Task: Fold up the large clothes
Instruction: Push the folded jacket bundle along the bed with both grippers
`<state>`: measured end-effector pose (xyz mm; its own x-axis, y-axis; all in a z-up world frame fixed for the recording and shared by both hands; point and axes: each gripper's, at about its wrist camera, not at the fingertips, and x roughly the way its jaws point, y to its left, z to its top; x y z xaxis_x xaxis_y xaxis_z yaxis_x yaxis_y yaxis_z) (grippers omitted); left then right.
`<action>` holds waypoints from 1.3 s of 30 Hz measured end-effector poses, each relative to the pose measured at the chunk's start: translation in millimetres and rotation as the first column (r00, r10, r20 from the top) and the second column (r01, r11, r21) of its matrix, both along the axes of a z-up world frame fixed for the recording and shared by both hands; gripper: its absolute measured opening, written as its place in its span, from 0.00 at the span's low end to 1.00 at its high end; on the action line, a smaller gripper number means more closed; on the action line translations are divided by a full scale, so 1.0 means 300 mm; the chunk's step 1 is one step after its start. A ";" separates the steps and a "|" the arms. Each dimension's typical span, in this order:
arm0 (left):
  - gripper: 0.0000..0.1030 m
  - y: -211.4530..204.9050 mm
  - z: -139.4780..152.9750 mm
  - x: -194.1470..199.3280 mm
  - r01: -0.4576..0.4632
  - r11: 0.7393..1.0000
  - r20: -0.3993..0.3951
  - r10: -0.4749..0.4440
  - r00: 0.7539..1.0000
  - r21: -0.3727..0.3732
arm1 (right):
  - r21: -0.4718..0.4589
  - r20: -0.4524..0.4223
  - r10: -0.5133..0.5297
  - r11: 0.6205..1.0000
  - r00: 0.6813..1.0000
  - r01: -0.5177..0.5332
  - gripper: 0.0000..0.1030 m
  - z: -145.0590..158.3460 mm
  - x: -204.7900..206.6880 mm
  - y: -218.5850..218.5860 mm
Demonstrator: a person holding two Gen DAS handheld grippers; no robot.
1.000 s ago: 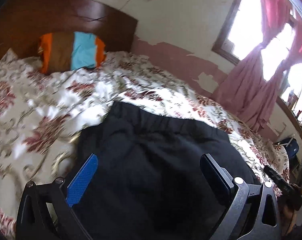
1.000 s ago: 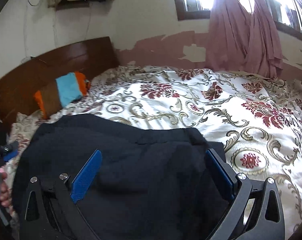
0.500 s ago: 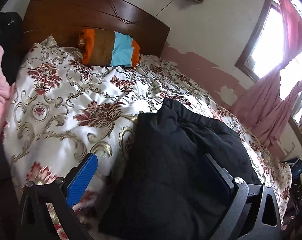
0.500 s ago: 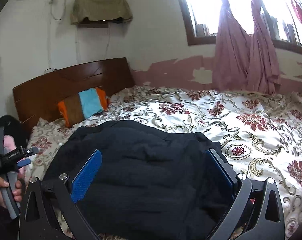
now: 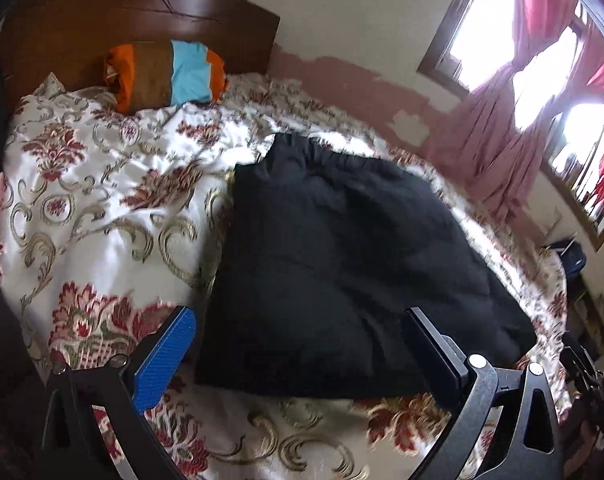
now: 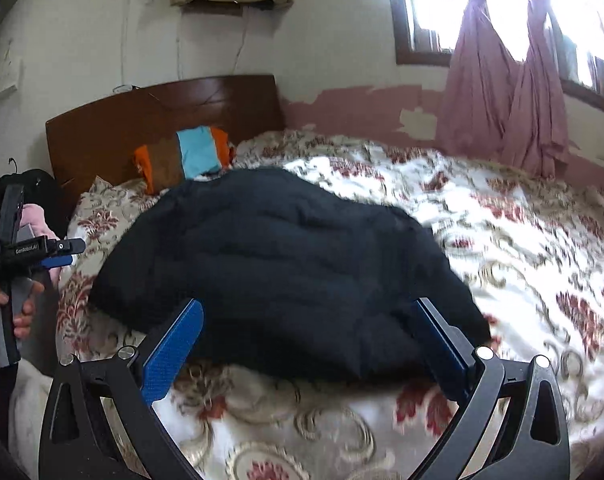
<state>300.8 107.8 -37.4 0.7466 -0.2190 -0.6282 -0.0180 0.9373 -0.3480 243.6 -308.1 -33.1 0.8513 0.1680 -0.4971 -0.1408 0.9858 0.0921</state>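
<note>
Black garment [image 5: 342,256] apparently folded, puffy.

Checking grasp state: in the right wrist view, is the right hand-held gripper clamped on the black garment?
No, the right hand-held gripper is open, with the folded black garment lying free on the bedspread.

Striped pillow [image 5: 165,74], pink curtains [image 6: 506,92]

The left black-framed two-finger claw [image 5: 299,344] and its twin, the right claw [image 6: 310,338], each carry textured blue finger pads [image 5: 163,362], triangular cut-outs and silver screws. In the right wrist view, the left claw [image 6: 63,254] shows white lettering and a grey handle.
</note>
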 end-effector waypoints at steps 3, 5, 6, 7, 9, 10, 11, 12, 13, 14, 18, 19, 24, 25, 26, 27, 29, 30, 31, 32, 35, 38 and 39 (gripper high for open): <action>1.00 -0.011 -0.021 0.007 0.007 1.000 -0.031 -0.006 1.000 0.013 | 0.026 -0.053 -0.026 0.999 0.998 0.027 0.98 -0.062 -0.005 -0.042; 1.00 -0.020 -0.035 0.015 0.008 0.999 -0.050 -0.006 0.999 0.038 | 0.034 -0.083 -0.044 0.998 0.996 0.047 0.98 -0.099 -0.004 -0.061; 1.00 -0.023 -0.040 0.017 0.007 0.999 -0.056 -0.004 0.998 0.050 | 0.038 -0.102 -0.059 0.997 0.993 0.063 0.98 -0.118 0.001 -0.081; 1.00 -0.027 -0.046 0.021 0.006 0.998 -0.065 -0.002 0.998 0.064 | 0.039 -0.114 -0.067 0.997 0.991 0.072 0.98 -0.133 0.003 -0.090; 1.00 -0.036 -0.059 0.027 0.004 0.996 -0.084 0.004 0.996 0.093 | 0.040 -0.136 -0.085 0.995 0.987 0.091 0.98 -0.155 0.018 -0.106; 1.00 -0.040 -0.070 0.032 0.003 0.994 -0.095 0.007 0.995 0.108 | 0.041 -0.144 -0.091 0.994 0.985 0.098 0.98 -0.160 0.028 -0.113; 1.00 -0.040 -0.078 0.038 0.003 0.993 -0.105 0.009 0.994 0.116 | 0.045 -0.149 -0.101 0.993 0.984 0.108 0.98 -0.163 0.039 -0.125; 1.00 -0.042 -0.088 0.044 0.003 0.993 -0.115 0.012 0.993 0.122 | 0.046 -0.150 -0.108 0.992 0.983 0.116 0.98 -0.162 0.050 -0.133; 1.00 -0.039 -0.098 0.049 0.000 0.992 -0.123 0.015 0.992 0.124 | 0.044 -0.150 -0.114 0.992 0.982 0.122 0.98 -0.160 0.061 -0.134; 1.00 -0.035 -0.104 0.052 -0.005 0.992 -0.126 0.020 0.992 0.123 | 0.041 -0.150 -0.119 0.991 0.981 0.127 0.98 -0.158 0.070 -0.135; 1.00 -0.017 -0.124 0.064 -0.030 0.993 -0.129 0.045 0.991 0.113 | 0.026 -0.148 -0.124 0.991 0.981 0.129 0.98 -0.160 0.110 -0.137; 1.00 -0.014 -0.130 0.068 -0.033 0.993 -0.131 0.048 0.990 0.112 | 0.022 -0.148 -0.122 0.992 0.981 0.127 0.98 -0.163 0.117 -0.132; 1.00 -0.003 -0.166 0.094 -0.033 0.995 -0.150 0.047 0.988 0.093 | -0.020 -0.147 -0.103 0.995 0.984 0.101 0.98 -0.197 0.148 -0.113; 1.00 0.002 -0.168 0.097 -0.032 0.996 -0.145 0.044 0.988 0.082 | -0.028 -0.144 -0.100 0.995 0.984 0.097 0.98 -0.196 0.150 -0.114; 1.00 0.005 -0.168 0.099 -0.030 0.997 -0.139 0.040 0.990 0.073 | -0.037 -0.139 -0.096 0.995 0.986 0.091 0.98 -0.196 0.153 -0.116; 1.00 0.008 -0.165 0.101 -0.025 0.998 -0.125 0.032 0.992 0.059 | -0.050 -0.132 -0.089 0.995 0.987 0.083 0.98 -0.193 0.158 -0.115; 1.00 0.019 -0.158 0.107 -0.005 0.999 -0.097 0.009 0.995 0.037 | -0.066 -0.121 -0.079 0.995 0.990 0.071 0.98 -0.179 0.168 -0.119; 1.00 0.024 -0.156 0.112 0.005 1.000 -0.085 -0.003 0.996 0.029 | -0.070 -0.116 -0.075 0.995 0.990 0.068 0.98 -0.170 0.175 -0.121; 1.00 0.031 -0.155 0.120 0.023 1.000 -0.071 -0.021 0.997 0.017 | -0.074 -0.111 -0.072 0.995 0.991 0.064 0.98 -0.160 0.185 -0.126; 1.00 0.038 -0.156 0.130 0.040 0.999 -0.061 -0.039 0.997 0.006 | -0.078 -0.104 -0.073 0.995 0.992 0.065 0.98 -0.149 0.188 -0.128; 1.00 0.058 -0.163 0.170 0.058 0.998 -0.055 -0.059 0.997 -0.014 | -0.090 -0.079 -0.066 0.994 0.995 0.059 0.98 -0.110 0.246 -0.161; 1.00 0.071 -0.179 0.223 0.079 0.995 -0.067 -0.083 0.994 -0.058 | -0.107 -0.083 -0.068 0.992 0.994 0.059 0.98 -0.063 0.352 -0.206; 1.00 0.074 -0.183 0.236 0.083 0.994 -0.071 -0.088 0.994 -0.070 | -0.086 -0.105 -0.065 0.995 0.992 0.056 0.98 -0.045 0.405 -0.233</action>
